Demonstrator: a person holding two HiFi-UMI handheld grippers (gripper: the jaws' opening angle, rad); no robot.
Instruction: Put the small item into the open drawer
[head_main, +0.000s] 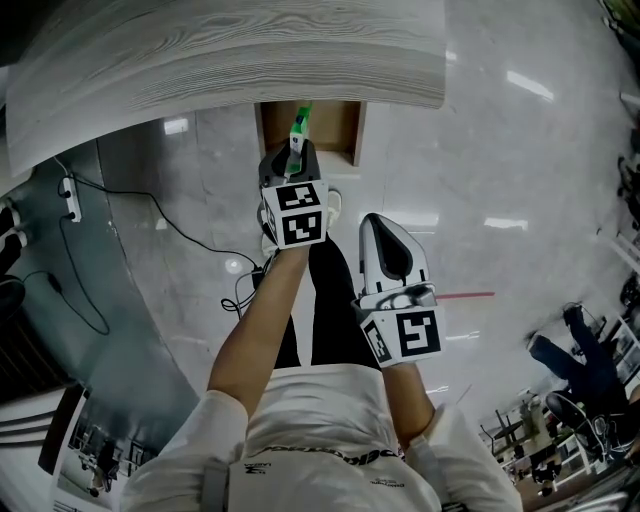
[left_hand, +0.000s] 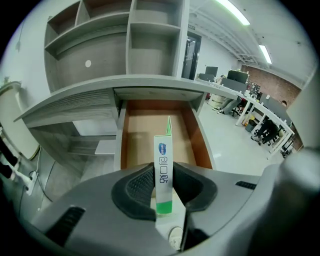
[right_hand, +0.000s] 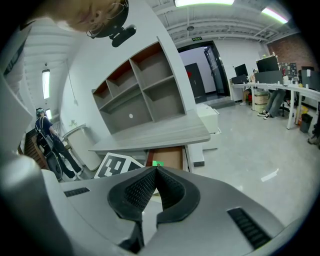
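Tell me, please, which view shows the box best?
The left gripper view: the box stands gripped in the left claw, label and green end clear, before the drawer. The head view shows only its green top; the right gripper view, a green speck.

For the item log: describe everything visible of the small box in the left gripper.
The small box is a slim carton, apparently cardboard, white with a blue oval logo, dark print and a green band at its near end. A greenish flap at its far end stands open. The left gripper's pads clamp it edge-on, its far end over the open drawer; nothing else touches it.
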